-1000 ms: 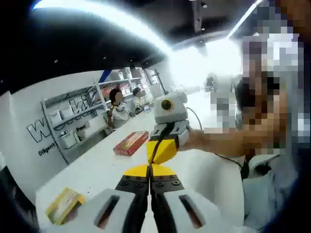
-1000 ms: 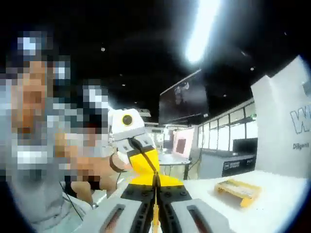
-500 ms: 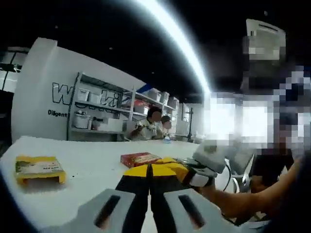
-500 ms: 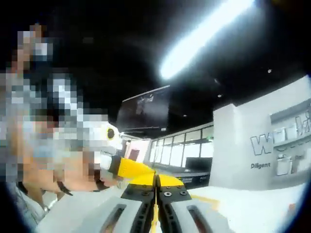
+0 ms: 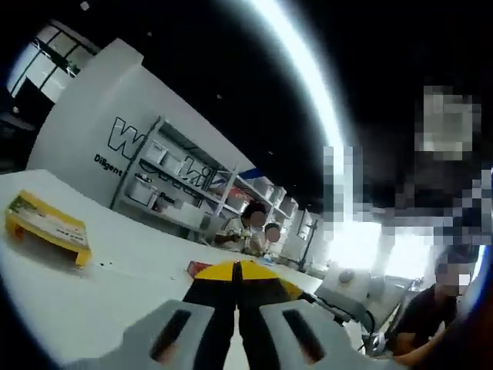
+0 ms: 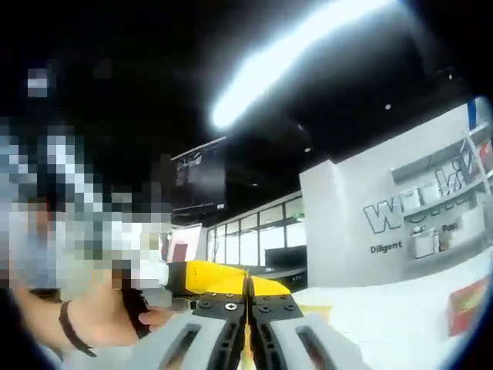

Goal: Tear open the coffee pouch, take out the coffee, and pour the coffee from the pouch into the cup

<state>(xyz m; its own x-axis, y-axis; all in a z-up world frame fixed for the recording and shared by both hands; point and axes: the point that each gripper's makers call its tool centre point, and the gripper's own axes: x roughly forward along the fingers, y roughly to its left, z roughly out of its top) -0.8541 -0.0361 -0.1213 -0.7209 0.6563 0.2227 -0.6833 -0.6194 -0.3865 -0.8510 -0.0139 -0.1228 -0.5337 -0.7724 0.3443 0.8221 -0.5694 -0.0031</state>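
On the big white wall (image 5: 85, 123) I can read part of a word in fat outlined letters, "W" and then more letters hidden by the metal shelves (image 5: 177, 185), and under it a small word that starts "Diligent". In my right gripper view the same wall (image 6: 370, 231) shows "W" and "Diligent" too. My left claw (image 5: 237, 271) has its two dark jaws pressed together, and a yellow coffee pouch (image 5: 231, 270) is pinched at their tips. My right claw (image 6: 248, 287) is pressed together too, and it bites the same shiny yellow pouch (image 6: 208, 276), which sticks out to the left toward my hand (image 6: 108, 316) with a dark band on the wrist. In my left gripper view the other claw's gray body (image 5: 350, 289) comes in from the right, just beside my jaws. The white table (image 5: 69, 301) is smooth and wide, with lots of bare room around my claws. A flat yellow box (image 5: 46, 227) lies near the table's left edge, well apart from me. A small red box (image 5: 199, 267) sits just behind my jaws, and it also shows at the right edge of my right gripper view (image 6: 466, 304). Two people (image 5: 250, 231) sit far back by the shelves. A long bright light (image 5: 300, 77) runs across the dark ceiling.
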